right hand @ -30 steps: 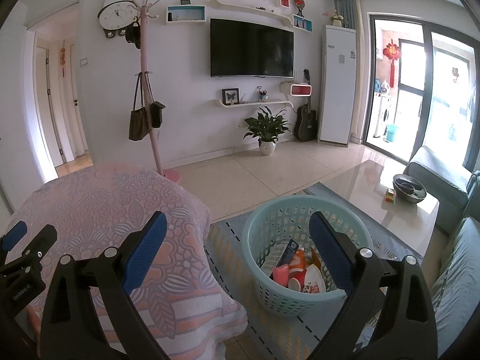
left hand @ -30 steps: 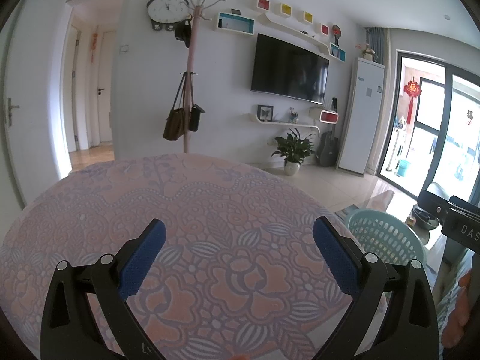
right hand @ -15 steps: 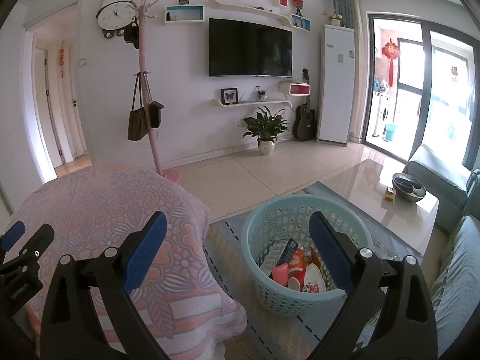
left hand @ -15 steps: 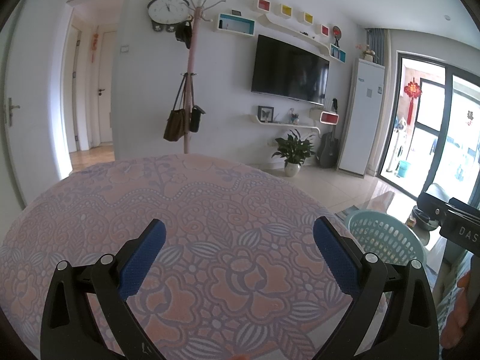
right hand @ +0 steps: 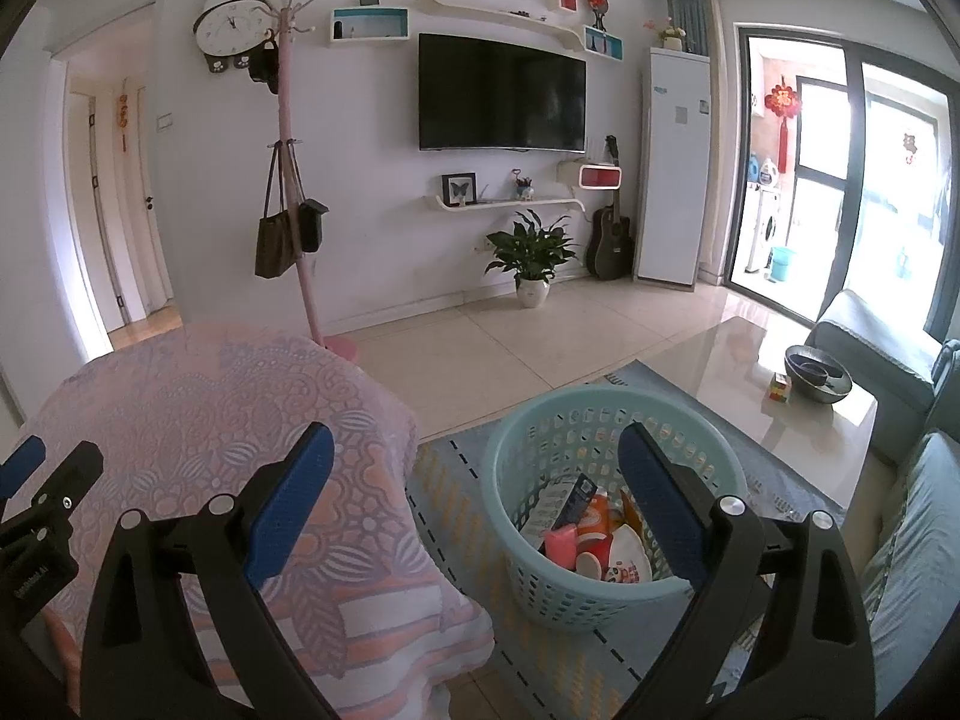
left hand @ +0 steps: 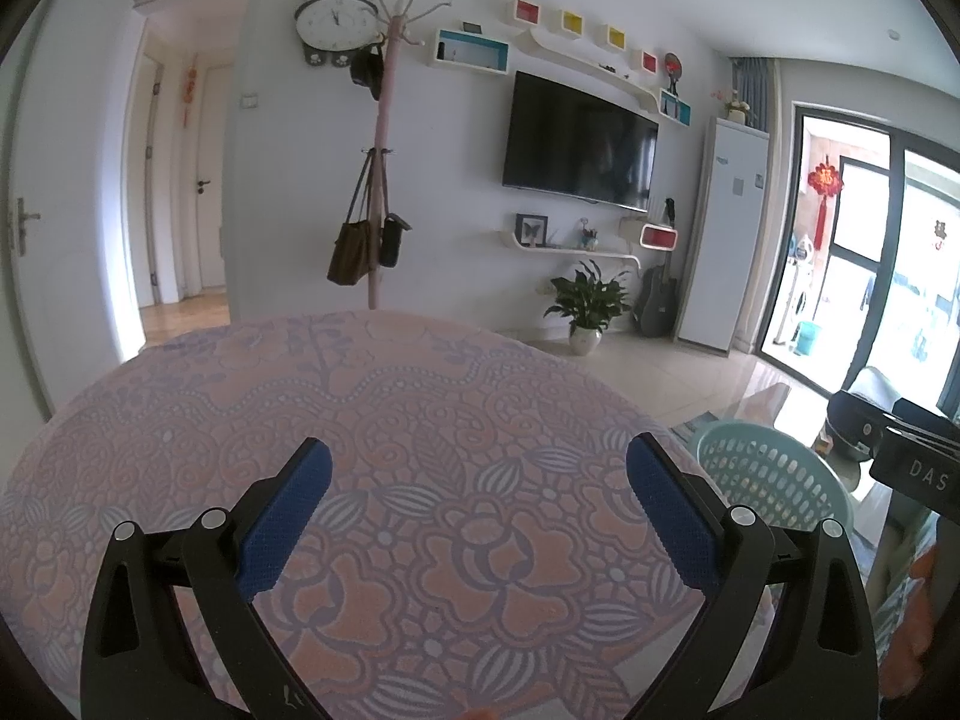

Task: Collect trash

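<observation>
A pale teal laundry-style basket (right hand: pixel 606 420) stands on the rug to the right of the table and holds trash (right hand: pixel 591 531): a pink cup, cartons, wrappers and a white dish. Its rim also shows in the left wrist view (left hand: pixel 774 468). My right gripper (right hand: pixel 477 450) is open and empty, held above the gap between the table and the basket. My left gripper (left hand: pixel 479 465) is open and empty above the table top (left hand: pixel 420 396), which has a pink and lilac floral cloth. I see no loose trash on the cloth.
A glass coffee table (right hand: pixel 750 372) with a dark bowl (right hand: pixel 816 372) stands right of the basket, with a grey sofa (right hand: pixel 912 534) beside it. A coat stand (right hand: pixel 297 192) with bags rises behind the table. A potted plant (right hand: pixel 531 258) and a guitar stand at the far wall.
</observation>
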Tool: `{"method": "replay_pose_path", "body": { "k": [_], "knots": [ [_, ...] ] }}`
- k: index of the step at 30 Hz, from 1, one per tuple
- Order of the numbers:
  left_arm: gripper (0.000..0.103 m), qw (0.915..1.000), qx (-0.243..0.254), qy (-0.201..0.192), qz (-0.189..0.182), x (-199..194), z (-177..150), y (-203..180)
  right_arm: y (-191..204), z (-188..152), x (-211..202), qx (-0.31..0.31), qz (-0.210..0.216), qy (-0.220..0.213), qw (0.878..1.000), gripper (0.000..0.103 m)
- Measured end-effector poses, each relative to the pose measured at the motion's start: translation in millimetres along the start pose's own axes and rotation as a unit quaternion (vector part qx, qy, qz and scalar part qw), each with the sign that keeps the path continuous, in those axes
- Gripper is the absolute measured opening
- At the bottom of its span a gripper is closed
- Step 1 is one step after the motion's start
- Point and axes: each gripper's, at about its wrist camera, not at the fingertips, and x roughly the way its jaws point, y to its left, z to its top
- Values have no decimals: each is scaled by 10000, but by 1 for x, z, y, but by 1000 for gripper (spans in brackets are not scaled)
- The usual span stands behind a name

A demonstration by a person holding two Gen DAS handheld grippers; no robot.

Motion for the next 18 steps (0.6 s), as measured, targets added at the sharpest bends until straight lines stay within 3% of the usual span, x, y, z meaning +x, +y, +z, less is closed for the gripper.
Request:
{"method": "replay_pose_path", "body": {
  "k": [18],
  "knots": [
    [96, 10000, -8, 6, 1, 0, 0, 0, 2, 1, -1, -25, 38, -7, 10000, 91]
  ]
}}
